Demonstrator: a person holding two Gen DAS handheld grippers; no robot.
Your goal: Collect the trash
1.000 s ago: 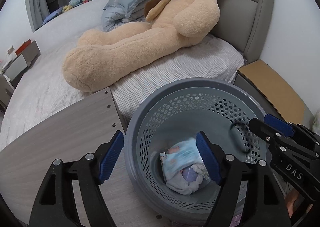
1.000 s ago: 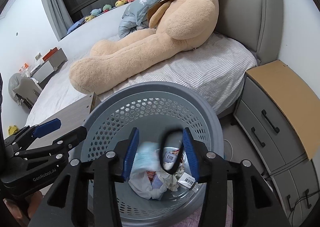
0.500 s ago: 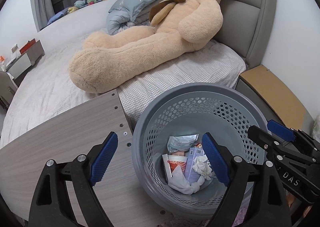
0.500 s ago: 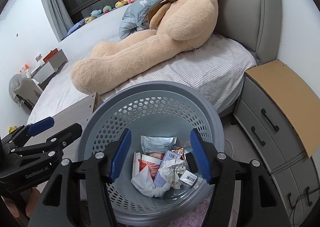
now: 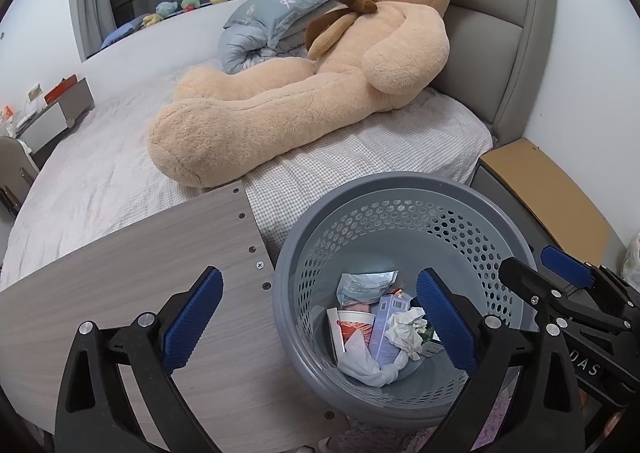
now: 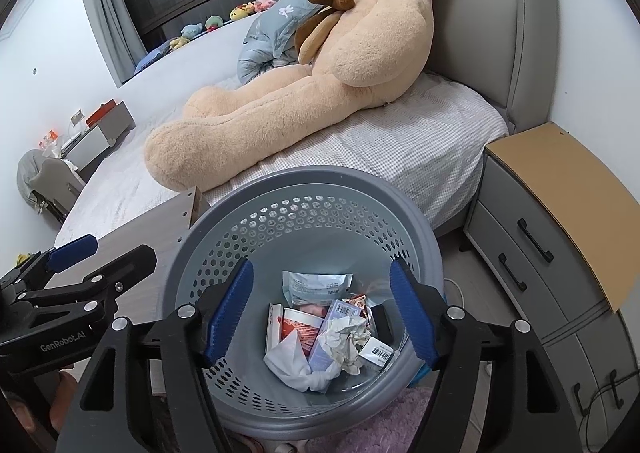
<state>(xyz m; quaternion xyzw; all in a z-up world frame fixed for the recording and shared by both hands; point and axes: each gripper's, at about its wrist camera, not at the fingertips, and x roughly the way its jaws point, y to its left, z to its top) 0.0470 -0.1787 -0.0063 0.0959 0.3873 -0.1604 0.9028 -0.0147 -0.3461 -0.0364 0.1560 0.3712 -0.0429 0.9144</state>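
Note:
A grey perforated waste basket (image 5: 400, 189) (image 6: 304, 177) stands on the floor beside the bed. Trash lies at its bottom: a crumpled paper ball (image 5: 406, 327) (image 6: 344, 341), a white tissue (image 5: 366, 363) (image 6: 296, 365), a red-and-white carton (image 5: 352, 327) (image 6: 298, 323) and a grey pouch (image 5: 366, 285) (image 6: 316, 283). My left gripper (image 5: 320, 323) is open and empty, above the basket's left rim and the board. My right gripper (image 6: 320, 313) is open and empty, directly over the basket. Each gripper shows in the other's view.
A light wood board (image 5: 132, 265) lies left of the basket. A bed (image 5: 100, 173) with a large tan teddy bear (image 5: 304, 93) is behind. A nightstand (image 6: 552, 213) with drawers stands at the right. A purple rug (image 6: 408, 413) lies under the basket.
A black loop and a pale wrapper that hung between the right gripper's fingers are gone; both grippers have opened wider and drawn back from the basket. More trash lies in the basket.

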